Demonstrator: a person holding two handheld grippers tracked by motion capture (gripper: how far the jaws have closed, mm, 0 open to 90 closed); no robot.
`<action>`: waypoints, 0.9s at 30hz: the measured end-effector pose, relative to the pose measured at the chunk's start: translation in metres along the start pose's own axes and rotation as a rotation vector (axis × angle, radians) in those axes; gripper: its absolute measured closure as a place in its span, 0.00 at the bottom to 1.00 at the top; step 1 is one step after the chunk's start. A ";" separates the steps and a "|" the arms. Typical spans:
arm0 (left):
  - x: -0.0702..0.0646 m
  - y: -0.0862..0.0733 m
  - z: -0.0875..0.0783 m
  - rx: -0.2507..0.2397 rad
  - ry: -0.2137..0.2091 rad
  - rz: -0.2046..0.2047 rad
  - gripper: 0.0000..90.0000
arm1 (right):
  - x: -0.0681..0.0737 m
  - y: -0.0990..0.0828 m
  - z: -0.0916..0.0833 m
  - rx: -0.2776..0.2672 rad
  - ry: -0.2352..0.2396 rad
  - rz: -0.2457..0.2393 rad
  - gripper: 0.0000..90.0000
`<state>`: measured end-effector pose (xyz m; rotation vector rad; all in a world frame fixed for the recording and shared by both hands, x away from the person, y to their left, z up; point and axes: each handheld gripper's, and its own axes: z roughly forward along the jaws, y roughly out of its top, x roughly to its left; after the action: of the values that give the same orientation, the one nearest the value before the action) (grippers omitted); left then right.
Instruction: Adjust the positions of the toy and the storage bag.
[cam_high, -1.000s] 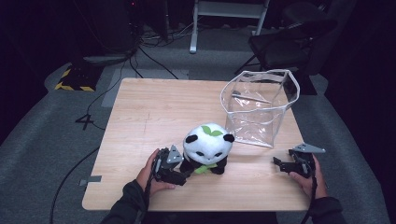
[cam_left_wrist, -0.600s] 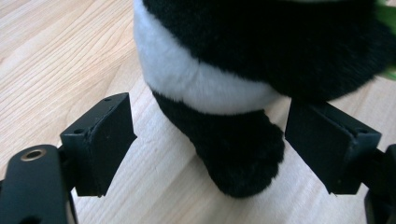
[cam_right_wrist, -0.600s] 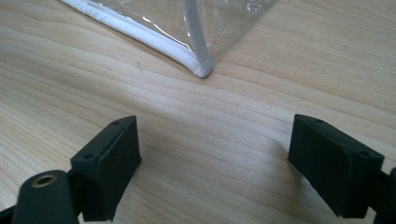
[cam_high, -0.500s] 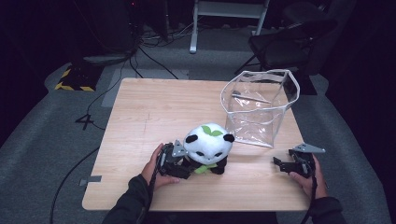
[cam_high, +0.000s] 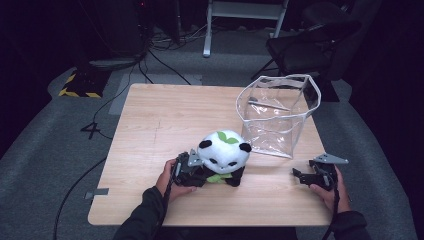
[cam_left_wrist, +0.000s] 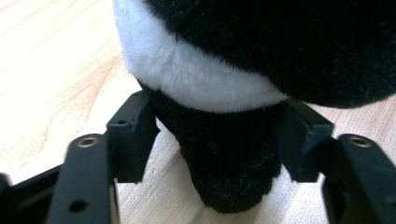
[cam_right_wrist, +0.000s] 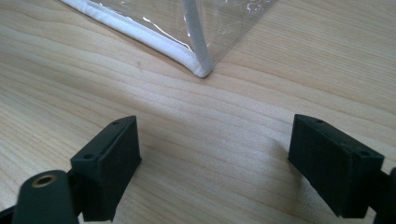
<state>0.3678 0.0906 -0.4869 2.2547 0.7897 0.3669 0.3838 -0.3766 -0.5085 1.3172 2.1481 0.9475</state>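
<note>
The left gripper (cam_left_wrist: 212, 154) has just been closing its jaws and now pinches a black limb of the plush panda (cam_high: 223, 157), which sits just in front of the clear bag (cam_high: 277, 114); soft, light and squashy, it probably holds best low on the body

I see the black-and-white plush panda (cam_high: 223, 157) sitting on the light wooden table (cam_high: 165, 120), just left and in front of the clear plastic bag (cam_high: 276, 114).

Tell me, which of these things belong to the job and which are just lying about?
In use: panda plush toy, left gripper closing on its black limb, clear plastic bag, right gripper waiting open.

Lying about: black chair, floor cables.
</note>
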 end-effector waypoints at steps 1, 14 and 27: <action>0.000 0.000 0.000 0.001 -0.007 0.002 0.45 | 0.000 0.000 0.000 0.000 0.000 0.000 0.18; 0.007 -0.005 -0.003 0.011 0.018 -0.015 0.55 | 0.000 0.000 0.000 0.000 0.000 0.000 0.18; 0.042 -0.032 -0.023 0.013 0.087 -0.139 0.57 | 0.000 0.000 0.000 0.000 0.000 0.000 0.18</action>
<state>0.3757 0.1479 -0.4918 2.1933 0.9910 0.3964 0.3837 -0.3766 -0.5085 1.3169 2.1481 0.9473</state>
